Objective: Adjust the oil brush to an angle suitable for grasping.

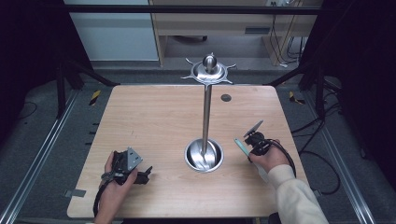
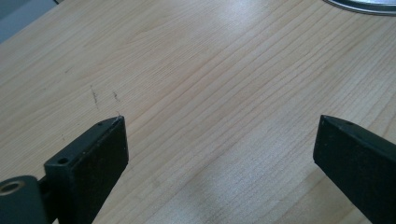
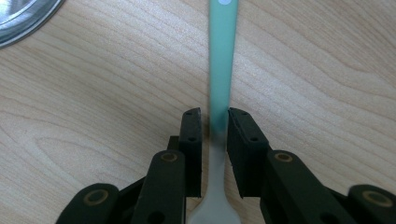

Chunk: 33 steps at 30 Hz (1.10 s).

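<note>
The wooden table (image 1: 154,112) carries a tall steel utensil stand (image 1: 206,112), a polished pole rising from a round dished base (image 1: 204,156) to a ring of hooks (image 1: 208,72) at the top; it looks heavy and steady, and its hooks suggest a place to hang things. To the right of the base, near the table's right edge, the right gripper (image 1: 248,142) has a slim utensil with a mint-green handle (image 3: 222,56), pale toward its wider end. In the right gripper view the jaws stand close on either side of the handle, pads against its narrow flanks or very nearly so, gripping near the place where green fades to white. The piece looks light, thin and probably plastic or silicone, so it may flex a little and could swivel or slip between flat pads; a hold close to its balance point, square across the handle, seems soundest. The small hole (image 3: 224,2) at the handle's far end is likely the part meant for a hook, so it is best left free. The left gripper (image 1: 142,175) rests at the table's near left, jaws wide apart with nothing between them.
</note>
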Motion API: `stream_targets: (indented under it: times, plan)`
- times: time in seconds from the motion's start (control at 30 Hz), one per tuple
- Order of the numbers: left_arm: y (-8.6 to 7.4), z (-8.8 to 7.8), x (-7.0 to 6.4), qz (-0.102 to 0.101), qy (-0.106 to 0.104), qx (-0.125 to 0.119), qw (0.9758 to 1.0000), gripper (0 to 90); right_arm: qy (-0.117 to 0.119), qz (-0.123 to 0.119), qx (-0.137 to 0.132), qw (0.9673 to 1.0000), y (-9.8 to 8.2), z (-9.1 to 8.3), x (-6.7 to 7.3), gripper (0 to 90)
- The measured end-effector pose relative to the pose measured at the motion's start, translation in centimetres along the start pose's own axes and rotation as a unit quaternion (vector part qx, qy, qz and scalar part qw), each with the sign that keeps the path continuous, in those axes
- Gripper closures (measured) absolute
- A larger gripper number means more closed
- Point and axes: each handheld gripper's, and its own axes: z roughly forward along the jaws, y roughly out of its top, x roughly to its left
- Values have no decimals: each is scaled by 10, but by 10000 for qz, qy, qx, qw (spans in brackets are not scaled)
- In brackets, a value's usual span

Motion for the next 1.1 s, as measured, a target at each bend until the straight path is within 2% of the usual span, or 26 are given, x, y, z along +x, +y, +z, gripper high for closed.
stream_targets:
  times: [0.07, 0.2, 0.33, 0.43, 0.8, 0.93, 1.1]
  plan:
    - [0, 0, 0, 4, 0, 3, 10000, 28, 21, 73, 12, 10000, 0, 0, 1, 772]
    - [0, 0, 0, 10, -2, 5, 10000, 29, 5, 16, 40, 10000, 1, 1, 0, 785]
    - [1, 0, -1, 17, -4, 8, 10000, 29, 14, 96, 89, 9999, 2, 2, 1, 794]
    - [1, 0, -1, 23, -13, 10, 10000, 29, -29, 3, 72, 10000, 2, 4, 0, 798]
    - [0, 0, 0, 22, -1, 7, 10000, 29, -12, 102, 82, 9999, 2, 4, 0, 822]
    - [0, 0, 0, 9, -1, 5, 10000, 29, 43, 134, 16, 9999, 1, -2, -3, 822]
    - [0, 0, 0, 12, 0, 7, 10000, 29, 50, 175, -184, 9997, -1, -19, -10, 822]
